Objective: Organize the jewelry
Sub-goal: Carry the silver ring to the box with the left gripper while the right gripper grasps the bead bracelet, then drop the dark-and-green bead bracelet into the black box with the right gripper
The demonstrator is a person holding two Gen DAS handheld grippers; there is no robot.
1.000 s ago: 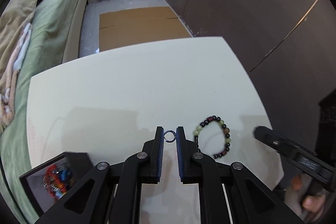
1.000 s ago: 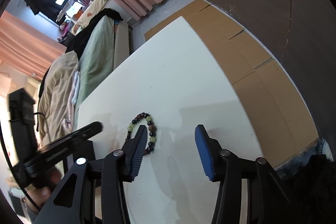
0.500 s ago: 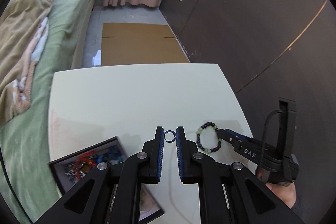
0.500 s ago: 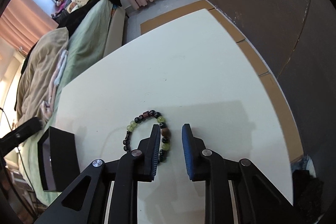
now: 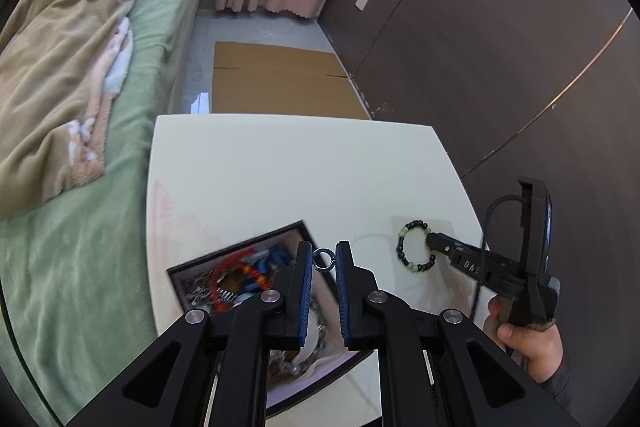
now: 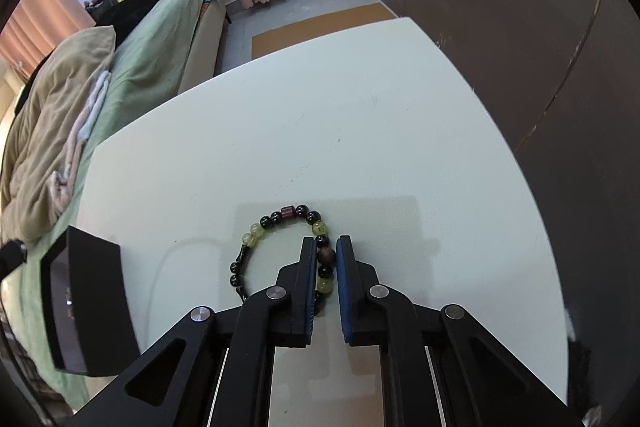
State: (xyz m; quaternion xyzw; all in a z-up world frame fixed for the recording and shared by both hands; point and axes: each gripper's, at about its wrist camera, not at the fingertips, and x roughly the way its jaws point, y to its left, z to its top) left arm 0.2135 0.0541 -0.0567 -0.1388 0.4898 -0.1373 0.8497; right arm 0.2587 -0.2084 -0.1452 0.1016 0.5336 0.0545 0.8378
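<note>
My left gripper (image 5: 323, 255) is shut on a small metal ring (image 5: 323, 260) and holds it above the near edge of the black jewelry box (image 5: 188, 273), which holds red and blue beads and chains. The beaded bracelet (image 6: 256, 231), black, green and brown, lies on the white table (image 6: 360, 131). My right gripper (image 6: 325, 251) is shut on the bracelet's right side, a brown bead between its pads. In the left wrist view the bracelet (image 5: 408, 259) lies right of the box with the right gripper (image 5: 434, 241) on it.
The jewelry box shows as a black block (image 6: 86, 303) at the table's left edge in the right wrist view. A bed with green sheet (image 5: 80, 227) runs along the table's left. Cardboard (image 5: 276, 83) lies on the floor beyond. A dark wall (image 5: 500, 47) stands right.
My left gripper carried the ring left to above the jewelry box. My right gripper moved onto the bracelet and closed from wide open to shut on it.
</note>
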